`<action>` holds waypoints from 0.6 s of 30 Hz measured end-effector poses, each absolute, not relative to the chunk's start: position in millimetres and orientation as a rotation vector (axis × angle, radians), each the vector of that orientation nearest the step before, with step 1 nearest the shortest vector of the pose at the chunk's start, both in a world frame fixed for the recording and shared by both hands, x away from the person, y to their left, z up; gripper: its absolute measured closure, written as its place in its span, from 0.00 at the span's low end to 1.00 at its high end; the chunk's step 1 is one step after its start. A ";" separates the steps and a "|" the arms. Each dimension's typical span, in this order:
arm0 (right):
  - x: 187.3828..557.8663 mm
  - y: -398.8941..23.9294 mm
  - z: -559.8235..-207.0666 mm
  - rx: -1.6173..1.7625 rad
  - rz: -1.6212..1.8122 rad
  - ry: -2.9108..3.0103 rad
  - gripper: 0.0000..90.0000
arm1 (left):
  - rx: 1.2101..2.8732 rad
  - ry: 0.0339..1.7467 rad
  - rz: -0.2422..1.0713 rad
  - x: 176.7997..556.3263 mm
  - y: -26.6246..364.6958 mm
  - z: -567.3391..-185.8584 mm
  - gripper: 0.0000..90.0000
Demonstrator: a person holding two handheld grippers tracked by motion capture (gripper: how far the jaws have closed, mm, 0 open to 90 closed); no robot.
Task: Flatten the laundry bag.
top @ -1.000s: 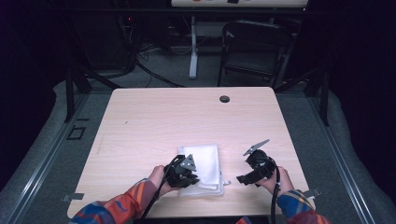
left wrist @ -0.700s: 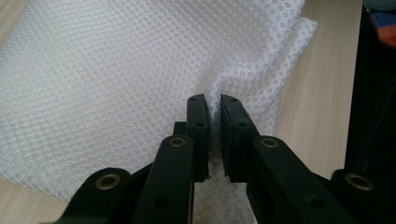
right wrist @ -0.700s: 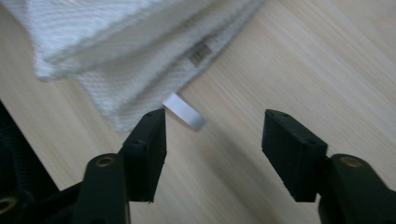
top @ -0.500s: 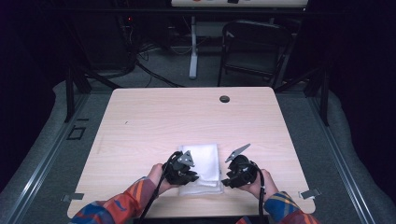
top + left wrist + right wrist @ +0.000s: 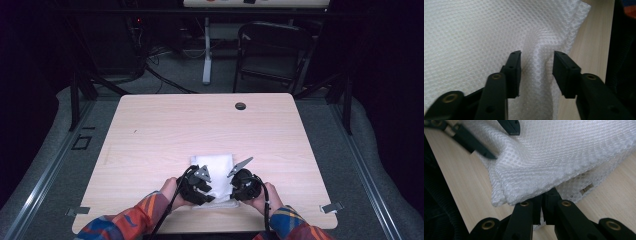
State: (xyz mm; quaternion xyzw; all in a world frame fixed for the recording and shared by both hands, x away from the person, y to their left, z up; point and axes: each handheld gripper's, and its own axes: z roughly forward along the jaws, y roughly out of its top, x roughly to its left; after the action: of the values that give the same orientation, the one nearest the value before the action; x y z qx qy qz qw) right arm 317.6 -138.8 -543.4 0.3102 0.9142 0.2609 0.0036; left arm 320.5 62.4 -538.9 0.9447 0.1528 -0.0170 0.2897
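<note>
Two grippers are working a folded white mesh cloth [image 5: 214, 172] at the table's [image 5: 160, 130] 6 o'clock edge. Left gripper [image 5: 537, 65] has just been opening, with a cloth ridge loose between its jaws. Right gripper [image 5: 541, 203] has just clamped onto the cloth's edge.

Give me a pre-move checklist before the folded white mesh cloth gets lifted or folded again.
1. Right gripper shut on the near edge of the mesh cloth: ok, its jaws have just been closing and now meet at the edge layers.
2. Left gripper gripping: not ok, its jaws have just been opening and stand apart, a raised pucker of cloth between them.
3. All layers caught by the right gripper: cannot tell, the lower layers run under the jaws.
4. Cloth fully on the table: ok.
5. Both grippers at the cloth's near edge: ok in the high view.
</note>
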 end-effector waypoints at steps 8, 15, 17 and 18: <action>319.2 -137.1 -540.9 0.991 0.884 2.842 0.99 | 2.550 0.400 0.009 314.4 53.5 -543.7 0.49; 320.2 -133.5 -545.3 0.966 0.849 2.843 0.98 | 2.610 0.366 0.102 312.2 46.0 -552.0 0.68; 320.5 -133.3 -547.2 0.976 0.851 2.838 0.97 | 2.613 0.362 0.128 311.9 46.4 -551.8 0.75; 320.4 -133.5 -547.7 0.977 0.839 2.840 0.97 | 2.611 0.363 0.126 312.6 47.1 -551.8 0.78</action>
State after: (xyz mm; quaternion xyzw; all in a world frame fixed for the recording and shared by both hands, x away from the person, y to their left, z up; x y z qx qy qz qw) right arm 320.4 -133.5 -547.7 0.3132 0.9107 0.2691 0.0118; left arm 312.6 47.1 -551.8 0.9583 0.1331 0.0463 0.2486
